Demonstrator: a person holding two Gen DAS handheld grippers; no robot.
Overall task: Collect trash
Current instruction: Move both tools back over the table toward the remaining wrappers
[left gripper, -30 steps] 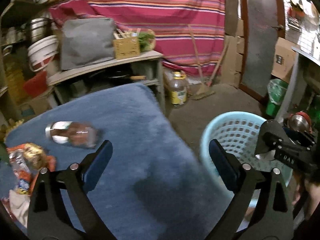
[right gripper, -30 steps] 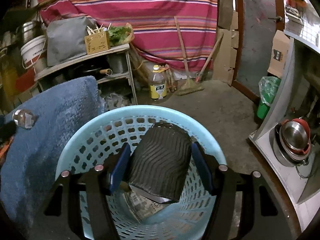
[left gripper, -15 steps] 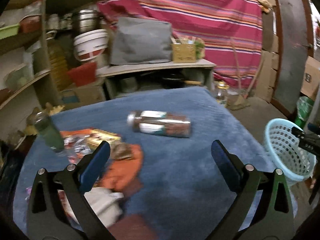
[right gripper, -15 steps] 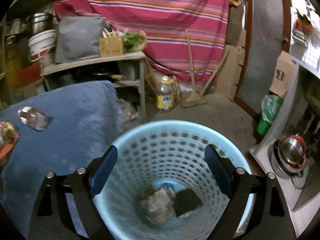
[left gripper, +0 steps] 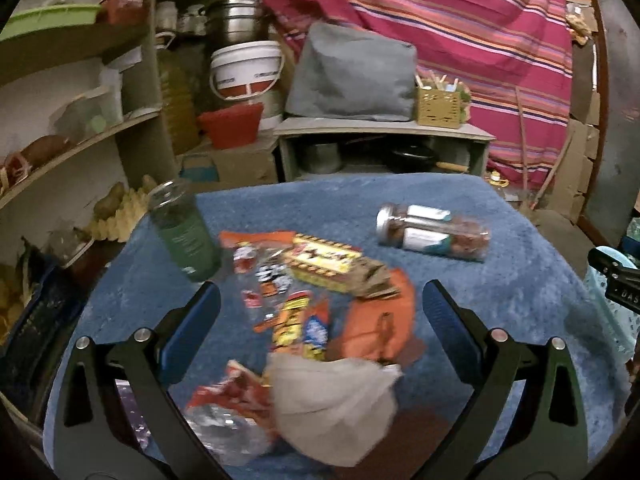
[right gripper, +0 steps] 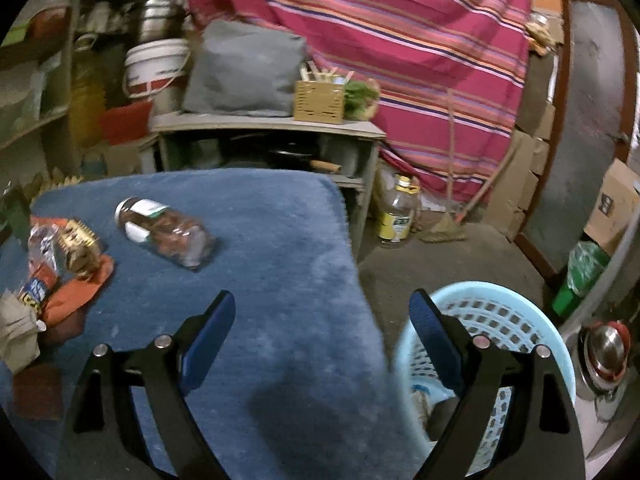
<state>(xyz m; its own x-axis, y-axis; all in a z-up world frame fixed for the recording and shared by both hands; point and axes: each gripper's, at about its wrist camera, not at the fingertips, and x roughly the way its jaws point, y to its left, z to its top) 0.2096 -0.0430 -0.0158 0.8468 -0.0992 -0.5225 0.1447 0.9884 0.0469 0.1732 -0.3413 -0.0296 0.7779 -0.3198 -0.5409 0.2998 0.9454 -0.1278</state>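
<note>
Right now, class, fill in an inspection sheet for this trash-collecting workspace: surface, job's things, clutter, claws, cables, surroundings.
Surface: blue fuzzy cover over the table.
Job's things: wrapper pile, crumpled grey bag, jar lying on its side, green bottle upright; light blue basket on the floor beside the table, some trash inside.
Clutter: nothing seen beyond the trash.
Claws: left claw open over the wrappers; right claw open, empty, at the table edge.
Cables: nothing seen.
Surroundings: striped cloth, shelves, white bucket.
</note>
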